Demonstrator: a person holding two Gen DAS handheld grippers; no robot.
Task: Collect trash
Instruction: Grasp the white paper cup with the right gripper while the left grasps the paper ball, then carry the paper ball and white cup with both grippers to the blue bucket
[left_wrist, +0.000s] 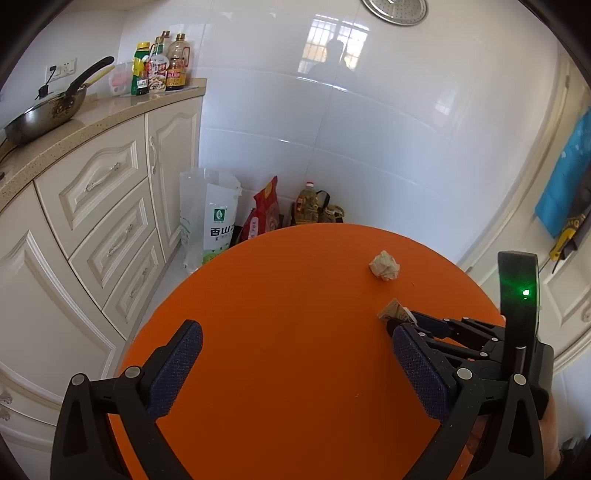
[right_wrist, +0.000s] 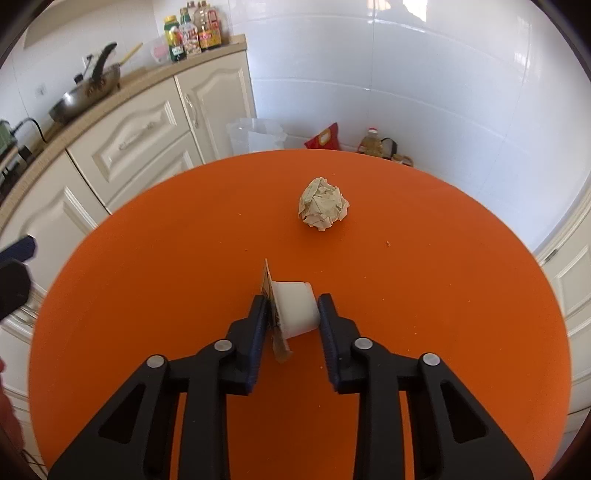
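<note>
A small white plastic cup (right_wrist: 295, 310) lies on its side on the round orange table (right_wrist: 147, 258), its peeled foil lid (right_wrist: 275, 332) sticking out to the left. My right gripper (right_wrist: 292, 299) is shut on it, one pad on the lid end and the other on the base. Farther back sits a crumpled paper ball (right_wrist: 324, 208), apart from both grippers. In the left wrist view, my left gripper (left_wrist: 295, 330) hangs open above bare tabletop (left_wrist: 277, 277) with nothing between its fingers. The paper ball (left_wrist: 385, 265) is ahead to its right, and the cup's lid (left_wrist: 392, 312) peeks out beside its right finger.
Cream cabinets (left_wrist: 92, 229) and a counter with a pan (left_wrist: 44, 110) and bottles (left_wrist: 162, 62) run along the left. Bags (left_wrist: 210, 218) and an oil bottle (left_wrist: 308, 203) stand on the floor beyond the table's far edge. A white tiled wall is behind.
</note>
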